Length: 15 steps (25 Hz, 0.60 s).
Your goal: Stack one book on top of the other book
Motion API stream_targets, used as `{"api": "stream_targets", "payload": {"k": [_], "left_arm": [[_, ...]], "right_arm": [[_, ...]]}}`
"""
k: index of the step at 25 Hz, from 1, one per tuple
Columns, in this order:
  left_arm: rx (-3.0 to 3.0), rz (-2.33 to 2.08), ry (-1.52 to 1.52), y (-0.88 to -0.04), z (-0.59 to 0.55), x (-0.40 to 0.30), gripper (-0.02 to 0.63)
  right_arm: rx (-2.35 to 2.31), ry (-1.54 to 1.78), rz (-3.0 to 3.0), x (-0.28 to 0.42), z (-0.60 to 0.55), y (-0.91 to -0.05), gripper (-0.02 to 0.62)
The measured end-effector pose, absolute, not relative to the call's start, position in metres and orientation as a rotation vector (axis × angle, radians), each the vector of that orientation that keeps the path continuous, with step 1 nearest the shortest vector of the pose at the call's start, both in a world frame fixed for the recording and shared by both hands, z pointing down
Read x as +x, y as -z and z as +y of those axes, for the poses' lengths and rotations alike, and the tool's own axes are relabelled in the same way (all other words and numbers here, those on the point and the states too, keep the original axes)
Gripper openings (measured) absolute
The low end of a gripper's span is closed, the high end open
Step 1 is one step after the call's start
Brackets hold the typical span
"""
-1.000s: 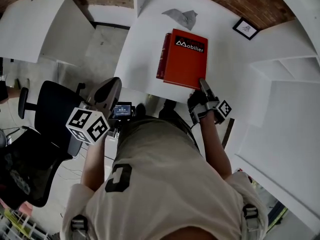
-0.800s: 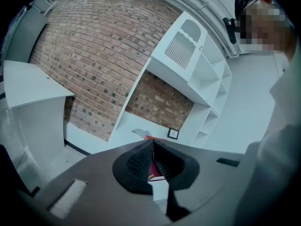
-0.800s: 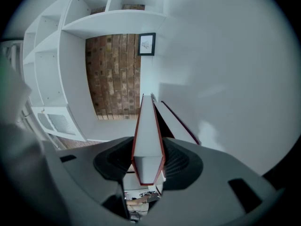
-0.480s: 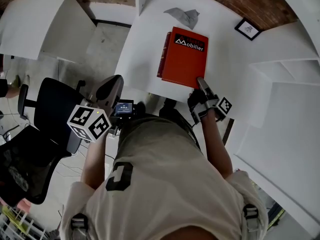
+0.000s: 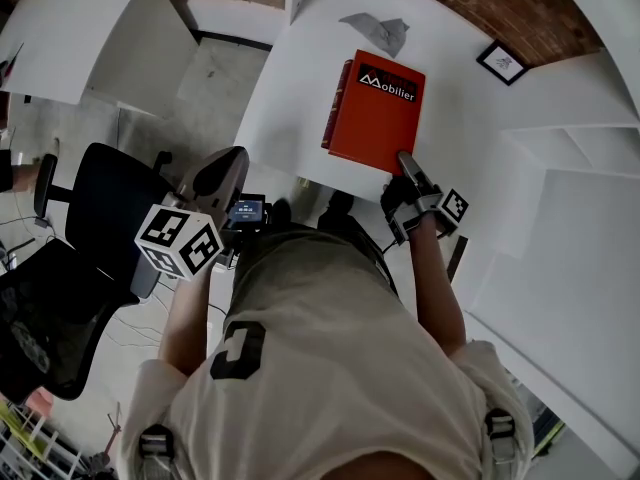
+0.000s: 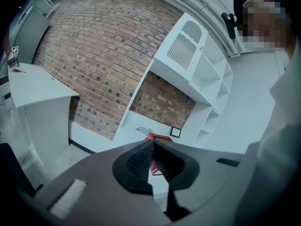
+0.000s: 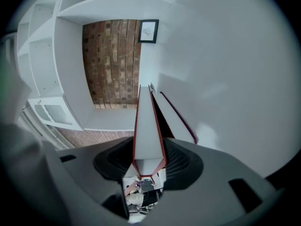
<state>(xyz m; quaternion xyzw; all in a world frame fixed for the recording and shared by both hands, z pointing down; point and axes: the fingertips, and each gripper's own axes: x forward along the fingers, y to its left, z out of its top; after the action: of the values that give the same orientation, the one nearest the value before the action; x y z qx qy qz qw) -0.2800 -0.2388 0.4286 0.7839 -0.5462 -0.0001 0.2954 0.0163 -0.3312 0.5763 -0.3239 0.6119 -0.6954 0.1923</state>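
An orange-red book (image 5: 375,113) lies on top of a darker red book (image 5: 338,103) on the white table (image 5: 285,98); only the lower book's spine shows at the left. My right gripper (image 5: 407,163) is shut on the top book's near right corner. In the right gripper view its white page edge (image 7: 146,131) sits between the pads of the right gripper (image 7: 148,166), with the lower book (image 7: 178,119) beside it. My left gripper (image 5: 230,158) hangs off the table's near left edge. Its jaws (image 6: 151,147) are shut with nothing in them.
A crumpled grey paper (image 5: 378,30) lies on the table beyond the books. A small framed picture (image 5: 503,62) stands at the back right. White shelves (image 5: 560,228) rise to the right, and a black office chair (image 5: 90,208) stands to the left of the person.
The right gripper keeps its hold on the book's near corner and has turned a little. The left gripper has stayed where it was.
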Motion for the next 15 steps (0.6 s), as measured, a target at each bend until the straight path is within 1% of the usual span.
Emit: {"api": "stream_targets", "payload": {"k": [8,10,15], "left_arm": [[2.106,-1.462,-0.05,-0.432,-0.236,-0.277,0.006],[2.109,-1.466,-0.058,-0.432,-0.236,-0.278,0.006],[2.111,-1.467,-0.065,-0.432,-0.236,-0.278,0.006]], "right_arm": [[-1.093,2.046,1.822,0.022,-0.327,-0.6,0.197],[-1.153,2.044,1.863,0.024,-0.326,-0.602,0.216],[-1.226,2.011,2.018,0.027,-0.329,-0.602,0.236]]}}
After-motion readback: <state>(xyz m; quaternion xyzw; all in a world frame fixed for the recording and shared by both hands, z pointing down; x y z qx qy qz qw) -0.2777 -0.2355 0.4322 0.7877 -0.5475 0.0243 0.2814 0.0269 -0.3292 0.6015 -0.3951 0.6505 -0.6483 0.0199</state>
